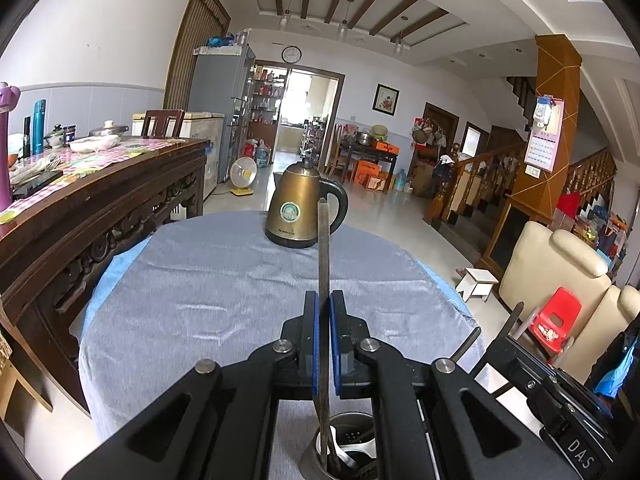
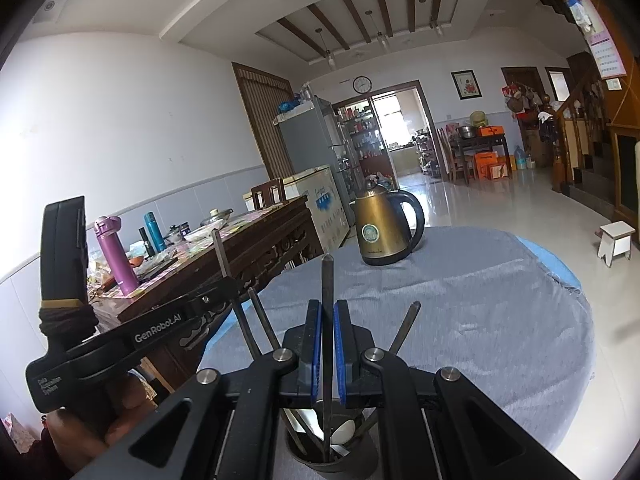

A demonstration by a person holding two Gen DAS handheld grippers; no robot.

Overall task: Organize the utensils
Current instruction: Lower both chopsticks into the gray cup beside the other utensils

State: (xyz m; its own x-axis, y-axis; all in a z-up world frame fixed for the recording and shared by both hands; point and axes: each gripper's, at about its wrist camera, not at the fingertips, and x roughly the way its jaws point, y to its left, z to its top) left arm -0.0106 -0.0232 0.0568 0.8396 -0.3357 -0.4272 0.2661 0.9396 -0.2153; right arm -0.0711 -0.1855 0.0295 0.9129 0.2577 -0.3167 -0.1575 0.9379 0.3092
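My left gripper (image 1: pixel 324 308) is shut on a thin dark utensil handle (image 1: pixel 323 248) that stands upright, its lower end inside a metal utensil holder (image 1: pixel 320 462) at the near table edge. My right gripper (image 2: pixel 327 314) is shut on another dark upright utensil (image 2: pixel 328 280), its lower end in the same holder (image 2: pixel 308 462). White spoons and several other dark handles (image 2: pixel 404 326) stand in the holder. The left gripper's body (image 2: pixel 132 340) shows at the left of the right wrist view, held by a hand.
A gold electric kettle (image 1: pixel 296 208) stands at the far side of the round table with a grey-blue cloth (image 1: pixel 200 280). A dark wooden table (image 1: pixel 100 200) with bottles and dishes is close on the left. A white stool (image 1: pixel 478 282) and a red chair (image 1: pixel 556 320) stand right.
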